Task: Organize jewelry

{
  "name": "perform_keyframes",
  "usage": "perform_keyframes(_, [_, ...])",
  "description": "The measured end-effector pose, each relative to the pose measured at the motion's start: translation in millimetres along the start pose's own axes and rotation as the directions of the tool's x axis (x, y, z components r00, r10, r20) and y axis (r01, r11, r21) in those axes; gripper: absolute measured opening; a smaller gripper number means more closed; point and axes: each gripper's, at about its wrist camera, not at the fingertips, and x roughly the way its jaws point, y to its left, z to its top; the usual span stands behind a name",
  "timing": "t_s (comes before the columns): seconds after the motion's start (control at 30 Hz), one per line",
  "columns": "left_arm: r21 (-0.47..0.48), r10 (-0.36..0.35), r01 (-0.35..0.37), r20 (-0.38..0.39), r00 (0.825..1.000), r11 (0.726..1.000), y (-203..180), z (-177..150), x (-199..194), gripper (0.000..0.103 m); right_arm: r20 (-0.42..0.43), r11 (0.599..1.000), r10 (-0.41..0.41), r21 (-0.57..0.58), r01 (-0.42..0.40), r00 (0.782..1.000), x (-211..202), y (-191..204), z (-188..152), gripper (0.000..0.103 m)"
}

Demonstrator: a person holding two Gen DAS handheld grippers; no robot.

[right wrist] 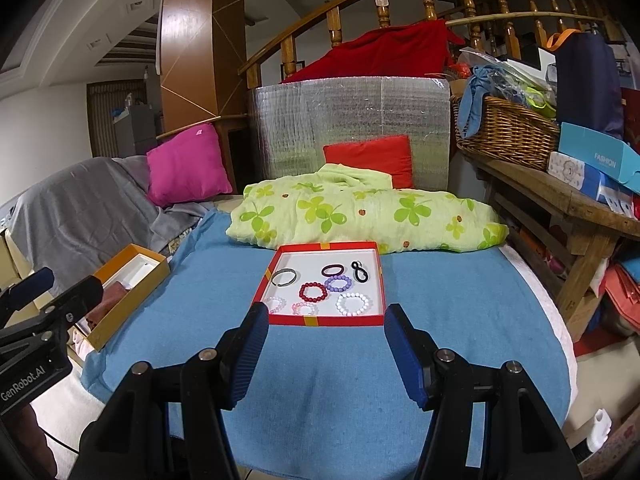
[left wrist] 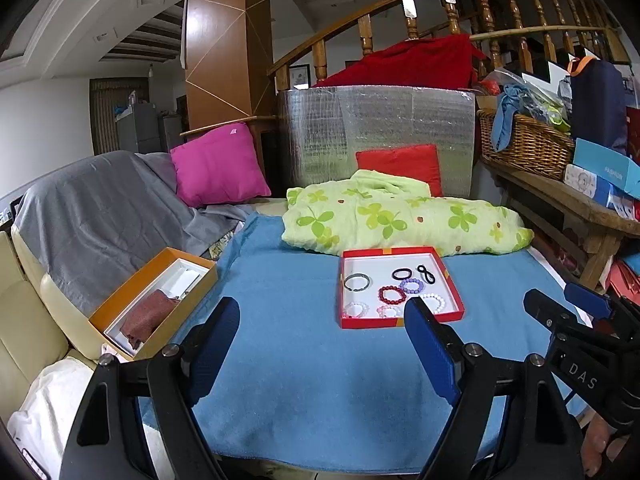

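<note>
Both claws, left gripper and right gripper, are hovering apart and empty short of the red tray; its light, slippery bead bracelets are probably wanting a pinch across one rim

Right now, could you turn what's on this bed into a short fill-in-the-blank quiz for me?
1. The bracelets lie in a shallow ____ tray.
2. The white bead bracelet lies nearest the ____ gripper.
3. The orange box holds a folded ____ cloth.
4. Both grippers, including the left gripper, are ____.

Missing words: red; right; brown; open

"FASHION" on teal box; "GenRobot.AI" on left hand-held gripper.
</note>
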Motion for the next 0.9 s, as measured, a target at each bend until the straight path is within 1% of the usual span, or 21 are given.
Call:
perform_keyframes(0.17, [-0.008,0.000,0.000,-0.004,1.000,1.000,2.3,2.1,0.8,0.085,0.002,1.000,-0.003,-0.004,0.003,1.000,0.3,1.7,3.8,0.064])
perform_keyframes(0.67, [-0.014,-0.004,0.004,0.019,1.000,1.000,6.7,5.0,-9.6,0.085,0.029,1.000,-0.008,-0.011,0.009,1.000,-13.3,8.9,10.1,0.065])
perform_keyframes(0.9, [-0.016,-0.001,0.001,0.029,1.000,1.000,7.7,8.4,-9.8,0.085,0.031,1.000,-0.016,-0.019,0.016,0.999,-11.1,10.6,15.1,0.066])
